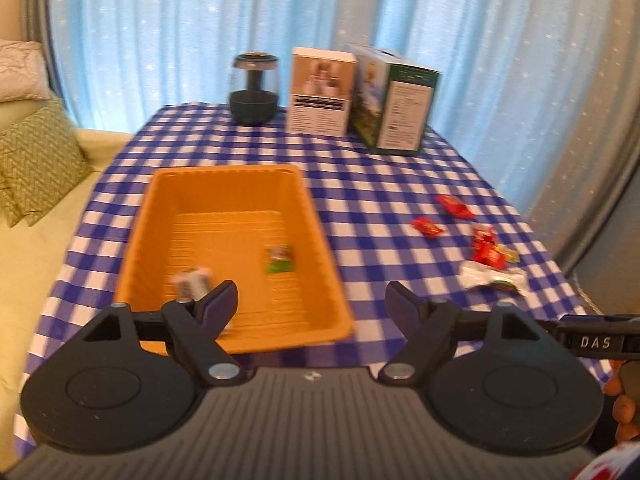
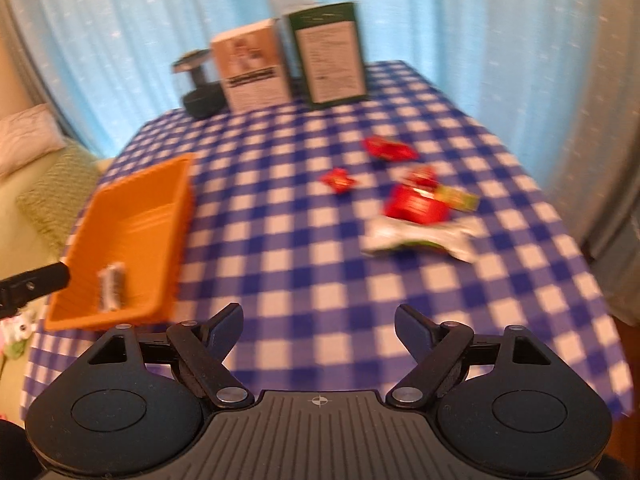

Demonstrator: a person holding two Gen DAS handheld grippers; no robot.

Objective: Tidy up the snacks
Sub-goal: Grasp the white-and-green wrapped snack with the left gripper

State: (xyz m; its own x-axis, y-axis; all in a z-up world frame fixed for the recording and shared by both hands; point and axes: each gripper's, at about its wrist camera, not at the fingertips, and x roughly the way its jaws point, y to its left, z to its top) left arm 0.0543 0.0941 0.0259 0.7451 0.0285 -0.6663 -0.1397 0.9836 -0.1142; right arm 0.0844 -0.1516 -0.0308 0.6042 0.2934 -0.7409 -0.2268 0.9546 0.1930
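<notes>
My left tongs [image 1: 312, 300] and right tongs [image 2: 319, 322] gaped wide, empty. Left of centre, the ribbed orange plastic basket [image 1: 320, 248] held two small wrapped snacks; crinkly red foil packets [image 2: 416, 202] lay scattered right on the blue-checked cloth [image 2: 280, 240].

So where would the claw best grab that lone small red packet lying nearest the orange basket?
Probably across the red packet's puffy middle, coming from above: it lies flat on the checked cloth, apart from the other wrappers, leaving room for the fingers either side. The right claw is open and empty.
</notes>
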